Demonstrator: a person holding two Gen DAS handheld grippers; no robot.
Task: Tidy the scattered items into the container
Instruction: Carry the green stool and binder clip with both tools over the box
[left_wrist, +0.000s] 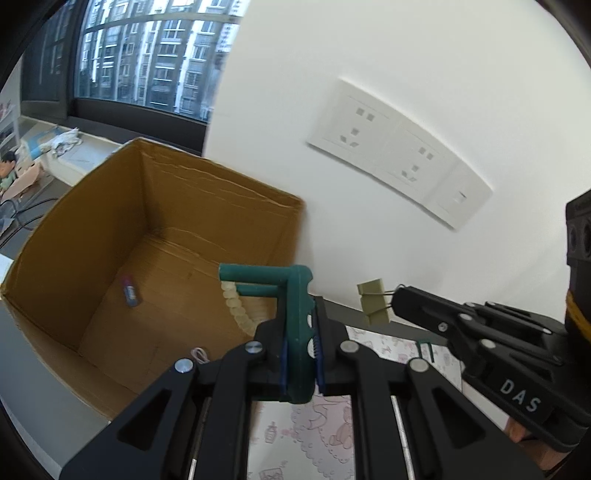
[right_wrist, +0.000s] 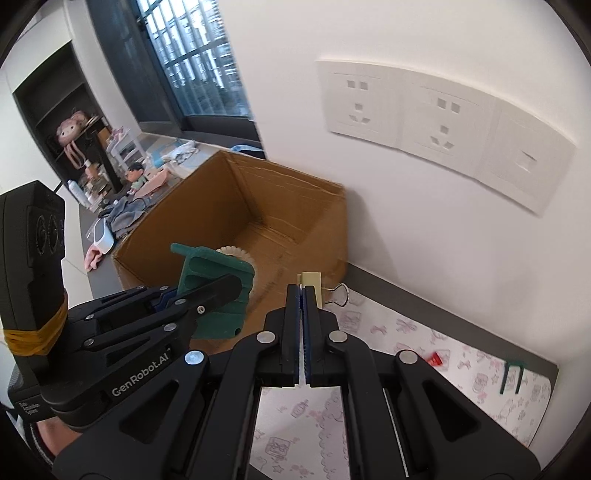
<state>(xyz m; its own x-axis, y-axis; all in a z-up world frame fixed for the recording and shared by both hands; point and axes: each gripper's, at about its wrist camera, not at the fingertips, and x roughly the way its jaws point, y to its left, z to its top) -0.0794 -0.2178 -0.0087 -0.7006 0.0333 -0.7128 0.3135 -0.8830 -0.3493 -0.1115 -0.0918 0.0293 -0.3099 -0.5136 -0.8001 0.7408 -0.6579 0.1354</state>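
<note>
Holding a dark green plastic piece (left_wrist: 297, 325) clenched between its jaws, the left hand-held gripper (left_wrist: 299, 332) hangs at the near rim of the open cardboard box (left_wrist: 110, 206), the piece's prongs reaching out over the box. To its right, the right hand-held gripper (right_wrist: 303, 314) is clamped on a pale binder clip (right_wrist: 314, 286), carried in the air just beside the box's right wall.

By my reading the task is partway through: a small blue-wrapped item (left_wrist: 130, 293), a pale coiled hair tie (left_wrist: 236, 308) and a thin loop (left_wrist: 199, 355) already lie in the box, the two held items are yet to be dropped, and a small green clip (right_wrist: 511, 374) remains on the patterned mat (right_wrist: 461, 369) covering the surface.

Only the left wrist view shows the box floor and its contents; only the right wrist view shows a small red item (right_wrist: 436, 357) also waiting on the mat.
</note>
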